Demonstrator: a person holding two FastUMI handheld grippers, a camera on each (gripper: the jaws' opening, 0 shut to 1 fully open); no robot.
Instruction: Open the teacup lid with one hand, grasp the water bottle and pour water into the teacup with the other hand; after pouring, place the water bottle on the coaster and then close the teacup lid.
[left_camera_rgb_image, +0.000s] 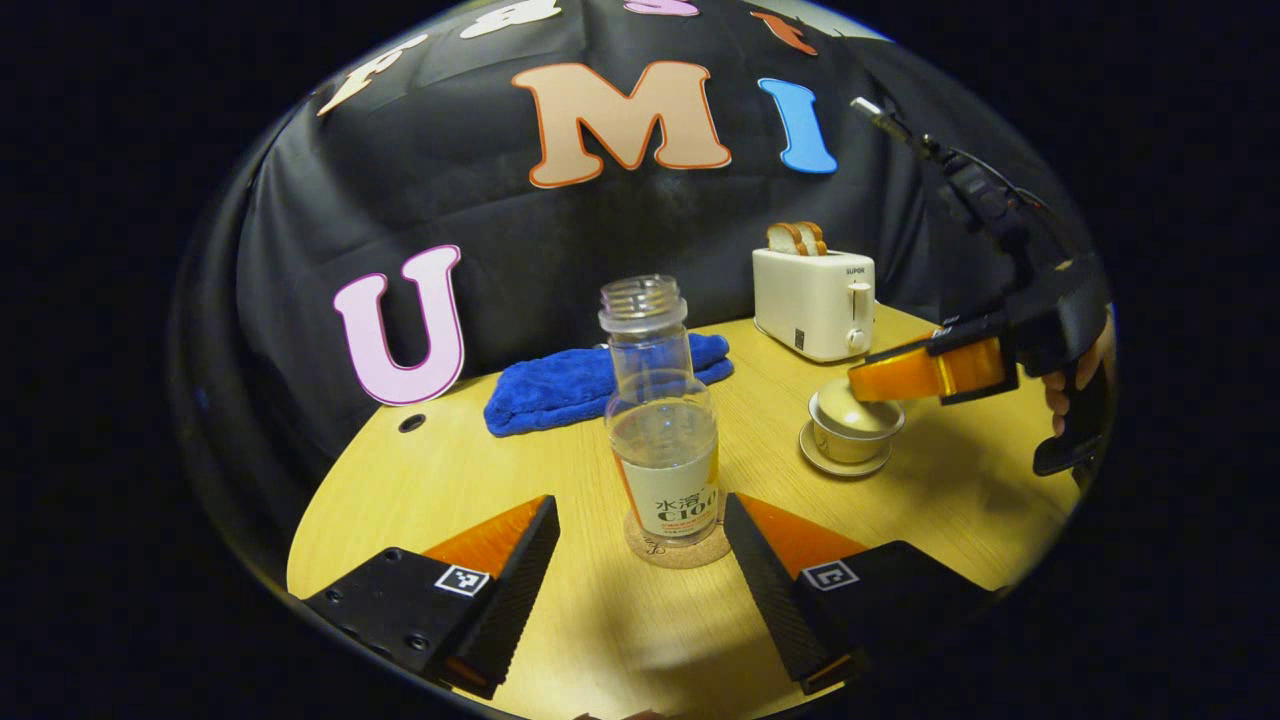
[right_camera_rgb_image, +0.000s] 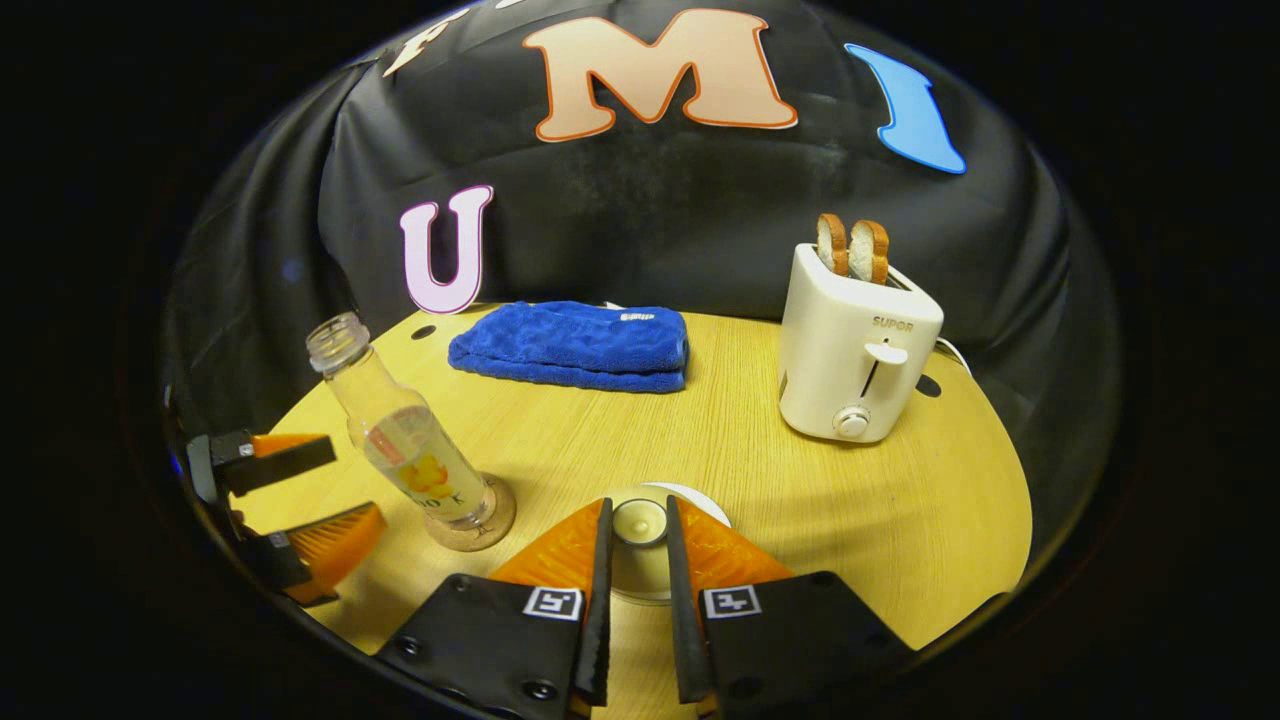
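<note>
Wood-grain bench (left_camera_rgb_image: 520, 620) lies under both tools. In the left gripper view we see the left hand-held gripper (left_camera_rgb_image: 640, 560) with its fingers wide apart on either side of the water bottle (left_camera_rgb_image: 660, 420), touching nothing. The uncapped bottle stands upright on the cork coaster (left_camera_rgb_image: 680, 553), partly filled. In the right gripper view the right hand-held gripper (right_camera_rgb_image: 637, 560) is clamped on the knob of the teacup lid (right_camera_rgb_image: 640, 522), which sits over the teacup (left_camera_rgb_image: 852, 430) on its saucer (left_camera_rgb_image: 840, 465). Farther back, we see a folded blue towel (right_camera_rgb_image: 570, 345) and a white toaster (right_camera_rgb_image: 855, 345) holding two bread slices (right_camera_rgb_image: 850, 248).
</note>
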